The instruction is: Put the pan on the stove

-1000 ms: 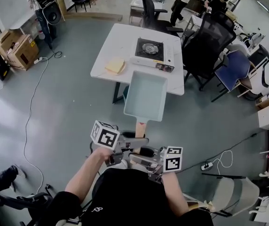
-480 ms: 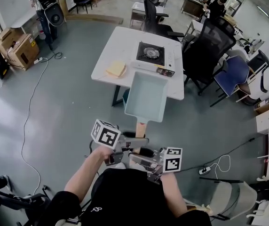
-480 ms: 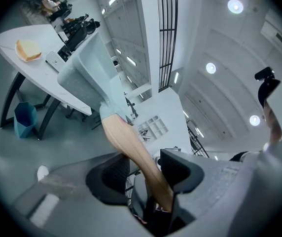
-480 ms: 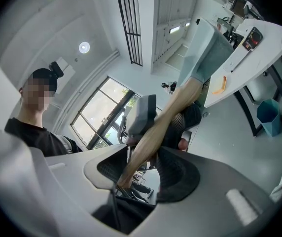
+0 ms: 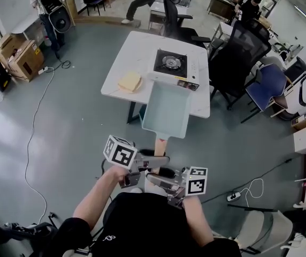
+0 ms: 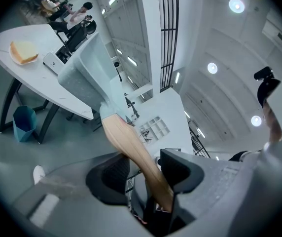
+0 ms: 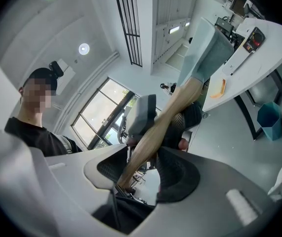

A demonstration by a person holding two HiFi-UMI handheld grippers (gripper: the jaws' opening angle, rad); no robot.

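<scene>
A light-blue rectangular pan (image 5: 166, 108) with a wooden handle (image 5: 160, 142) hangs in the air, and its far end overlaps the front edge of the white table (image 5: 133, 50). The stove (image 5: 171, 63) sits on the table's right half, beyond the pan. My left gripper (image 5: 152, 160) and right gripper (image 5: 156, 178) are both shut on the handle, one behind the other. The handle (image 6: 131, 147) runs between the jaws of the left gripper (image 6: 146, 174) up to the pan (image 6: 89, 73). In the right gripper view the handle (image 7: 156, 132) crosses the right gripper (image 7: 141, 167) toward the pan (image 7: 205, 48).
A yellow sponge (image 5: 130, 81) lies on the table left of the stove. A blue bin (image 6: 22, 122) stands under the table. Black office chairs (image 5: 233, 52) crowd the table's right side. Cardboard boxes (image 5: 19, 55) and a floor cable (image 5: 35, 122) are at the left.
I have carried the pan a little closer to the table, with both grips unchanged. A person has walked into view behind the table.
</scene>
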